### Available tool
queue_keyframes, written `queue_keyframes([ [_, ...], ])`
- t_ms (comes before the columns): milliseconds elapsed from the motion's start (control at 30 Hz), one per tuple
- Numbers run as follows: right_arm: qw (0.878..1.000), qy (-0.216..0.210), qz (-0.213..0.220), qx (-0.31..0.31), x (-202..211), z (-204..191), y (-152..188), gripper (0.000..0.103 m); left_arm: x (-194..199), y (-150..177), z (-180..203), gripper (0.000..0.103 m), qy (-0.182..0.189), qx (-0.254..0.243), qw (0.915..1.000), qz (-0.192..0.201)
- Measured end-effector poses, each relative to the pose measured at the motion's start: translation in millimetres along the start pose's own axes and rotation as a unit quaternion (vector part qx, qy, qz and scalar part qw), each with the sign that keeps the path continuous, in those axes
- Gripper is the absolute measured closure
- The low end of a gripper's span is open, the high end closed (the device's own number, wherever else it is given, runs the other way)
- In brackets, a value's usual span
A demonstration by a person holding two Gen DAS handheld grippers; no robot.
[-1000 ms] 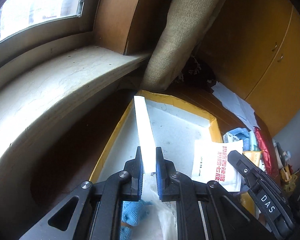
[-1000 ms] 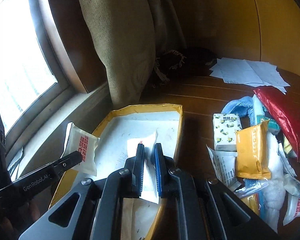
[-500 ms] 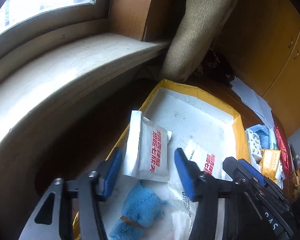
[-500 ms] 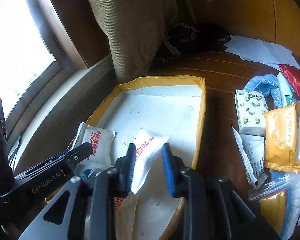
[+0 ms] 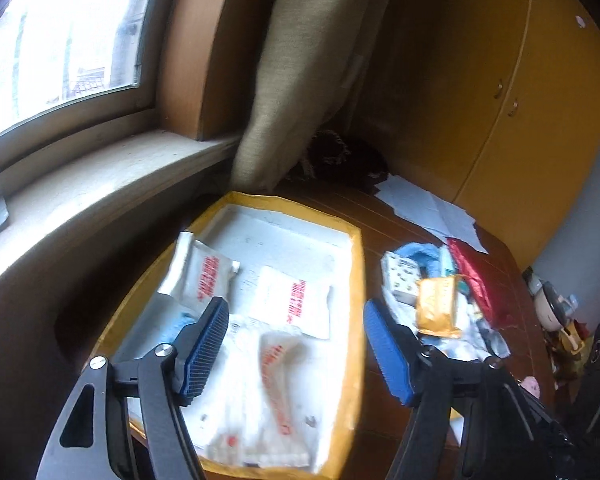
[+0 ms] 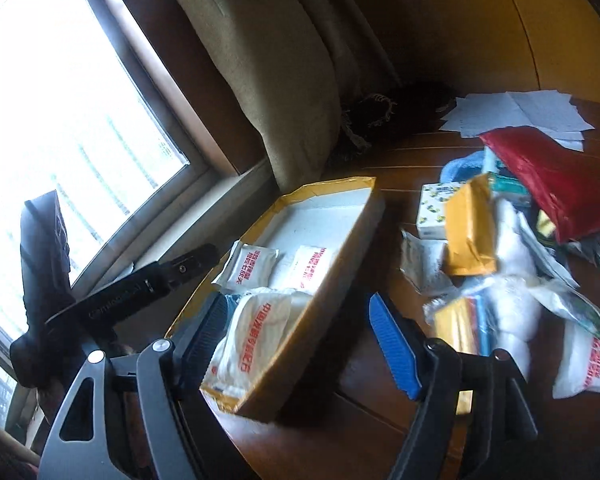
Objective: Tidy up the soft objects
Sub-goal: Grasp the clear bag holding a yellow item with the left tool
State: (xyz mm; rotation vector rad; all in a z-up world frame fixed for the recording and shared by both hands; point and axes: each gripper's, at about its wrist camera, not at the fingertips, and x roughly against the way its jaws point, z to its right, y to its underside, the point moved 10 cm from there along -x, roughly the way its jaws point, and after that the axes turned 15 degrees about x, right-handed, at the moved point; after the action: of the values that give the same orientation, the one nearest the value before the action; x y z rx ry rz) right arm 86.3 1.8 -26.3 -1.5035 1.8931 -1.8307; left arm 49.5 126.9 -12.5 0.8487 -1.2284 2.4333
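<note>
By the window (image 6: 80,120) on the left, a tan curtain (image 5: 300,80) hangs down to the sill, and just below it a shallow tray (image 5: 356,264) with a yellow rim sits on the dark wooden table (image 6: 360,392).

The left gripper (image 5: 296,344) hangs over the near part of the tray with its jaws wide; they have just been opening and nothing is pinched between the blue pads (image 5: 204,348). Under it, inside the tray, lie two white packets with red print, side by side: the left packet (image 5: 204,276) leans against the tray's left wall, and the right packet (image 5: 292,300) lies flat toward the middle. Nearer still is a crumpled clear-white pack (image 5: 272,380) with red lettering, and a bit of blue cloth (image 5: 180,320) shows beside the left finger.

The right gripper (image 6: 300,344) is over the tray's near right corner, jaws also wide and just opened, empty, with the tray wall between the fingers below.

Further right, on the bare table, is the unsorted heap: a small patterned tissue pack (image 6: 436,212), a yellow packet (image 6: 472,232), a red foil bag (image 6: 556,180), white fluffy stuff (image 6: 516,280) and another white packet with red print (image 6: 588,360) at the far right. Loose sheets of paper (image 6: 516,114) lie behind the heap, before yellow cupboard doors (image 5: 520,100).
</note>
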Motion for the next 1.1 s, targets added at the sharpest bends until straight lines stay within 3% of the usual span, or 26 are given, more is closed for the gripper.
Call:
queue_keyframes([
  [167,0.999,0.036,0.013,-0.018,54.6,34.1,28.4,0.03,-16.8,48.9,60.9,0.026,0.055,-0.038,0.9944,-0.081],
  [267,0.997,0.065,0.019,-0.036,79.9,59.9,38.9,0.03,-40.0,85.1,85.6,0.026,0.072,-0.046,0.9833,-0.161],
  [367,0.994,0.088,0.027,-0.059,96.9,85.2,45.4,0.03,-56.3,110.2,102.3,0.026,0.083,-0.045,0.9748,-0.202],
  [567,0.987,0.123,0.022,-0.105,100.6,137.1,42.9,0.03,-88.1,129.8,107.5,0.029,0.05,-0.037,0.971,-0.231],
  [700,0.985,0.133,-0.002,-0.11,81.9,157.9,37.9,0.03,-97.6,136.8,108.7,0.051,0.04,-0.035,0.97,-0.237],
  [833,0.988,0.118,-0.024,-0.1,57.9,152.2,39.7,0.03,-100.4,138.7,106.9,0.058,0.035,-0.042,0.9716,-0.23],
  [1100,0.983,0.168,-0.035,-0.068,66.3,148.2,50.3,0.03,-97.7,132.0,93.4,0.06,0.039,-0.039,0.9716,-0.23],
])
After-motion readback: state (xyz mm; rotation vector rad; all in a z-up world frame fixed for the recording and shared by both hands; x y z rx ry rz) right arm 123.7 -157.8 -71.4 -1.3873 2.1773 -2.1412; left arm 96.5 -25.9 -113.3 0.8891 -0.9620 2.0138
